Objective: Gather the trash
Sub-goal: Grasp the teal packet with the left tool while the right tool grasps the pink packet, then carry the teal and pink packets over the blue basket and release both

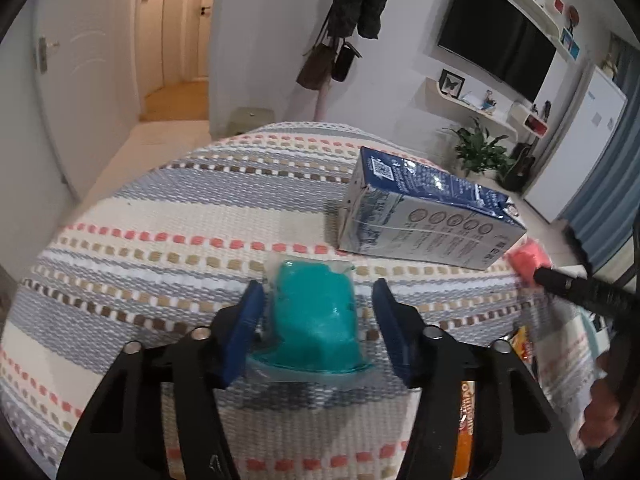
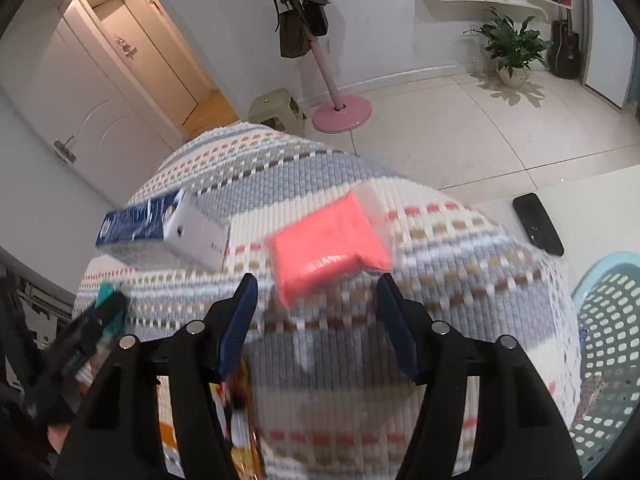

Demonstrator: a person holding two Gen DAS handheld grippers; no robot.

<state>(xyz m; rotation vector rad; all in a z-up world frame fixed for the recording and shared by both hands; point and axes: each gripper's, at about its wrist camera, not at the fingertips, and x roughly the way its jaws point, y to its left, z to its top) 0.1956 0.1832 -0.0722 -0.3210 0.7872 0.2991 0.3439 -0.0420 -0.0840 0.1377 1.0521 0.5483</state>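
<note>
So the milk carton lying flat on the striped cloth is the easiest landmark here. Lots is hard to read: an orange printed wrapper sits mostly hidden behind the right finger in the left wrist view, and in the right wrist view it's just a blurry strip under the left finger. The pale blue laundry-type basket is cut off at the frame edge, far right of the carton.

Left of the carton and nearer the camera, the teal pouch lies on the cloth between the blue fingers of the left gripper. The left one looks right up against the pouch's clear edge, the right one shows a gap, so it's not squeezed yet as far as I can tell.

Just right of the carton is the pink pouch, motion-blurred. The right gripper hangs over its near end with fingers spread wide, wider than the pouch, not touching it. A dark phone lies further right, on a white desk.
</note>
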